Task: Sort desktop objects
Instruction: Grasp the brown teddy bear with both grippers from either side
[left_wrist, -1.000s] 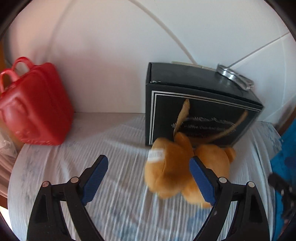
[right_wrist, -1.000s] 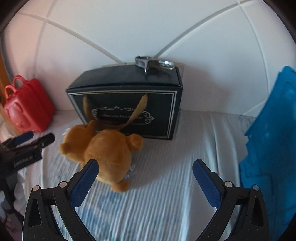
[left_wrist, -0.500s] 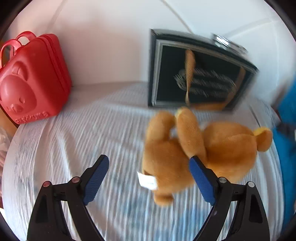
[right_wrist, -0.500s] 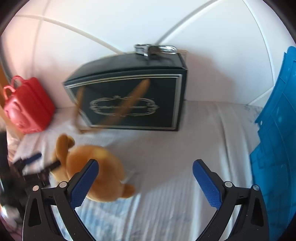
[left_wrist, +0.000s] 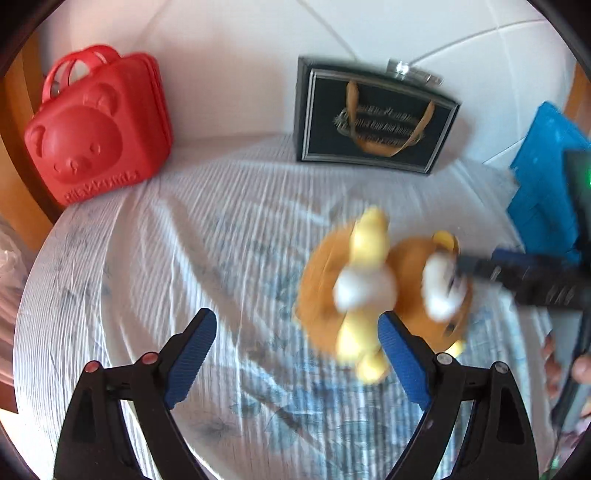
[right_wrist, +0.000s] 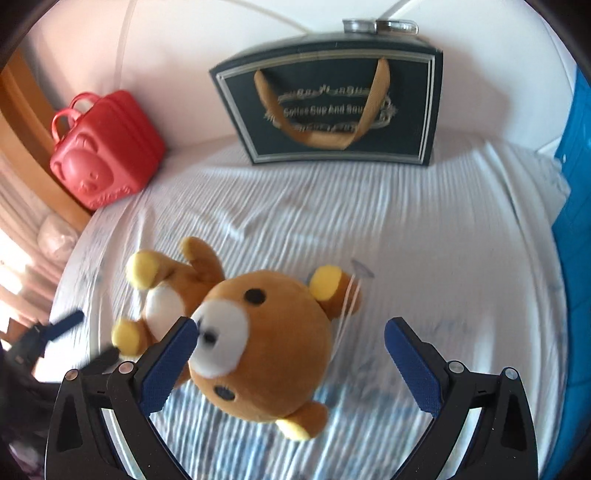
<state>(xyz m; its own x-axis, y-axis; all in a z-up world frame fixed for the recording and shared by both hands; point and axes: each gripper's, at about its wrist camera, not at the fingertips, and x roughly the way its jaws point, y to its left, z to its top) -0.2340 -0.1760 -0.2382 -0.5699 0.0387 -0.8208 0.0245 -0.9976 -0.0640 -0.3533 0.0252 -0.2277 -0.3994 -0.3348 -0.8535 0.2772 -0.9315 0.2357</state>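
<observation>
A brown teddy bear (right_wrist: 266, 339) with yellow paws lies face up on the white striped cloth (right_wrist: 424, 229). My right gripper (right_wrist: 290, 328) is open and hangs over the bear's head. Its left pad sits at the white muzzle and its right pad stands clear of the head. In the left wrist view the bear (left_wrist: 384, 291) is blurred and lies just beyond my right fingertip. My left gripper (left_wrist: 295, 328) is open with only cloth between its fingers. The right gripper (left_wrist: 517, 273) reaches in from the right to the bear's face.
A red bear-face case (left_wrist: 99, 125) stands at the back left against the wall. A black gift box (left_wrist: 373, 114) with tan handles stands at the back, with a metal item (left_wrist: 410, 72) on top. A blue crate (left_wrist: 543, 173) borders the right side.
The bear has gone from upright against the box to lying face up nearer the front. The right gripper has come down over its head. Both grippers have stayed open.
</observation>
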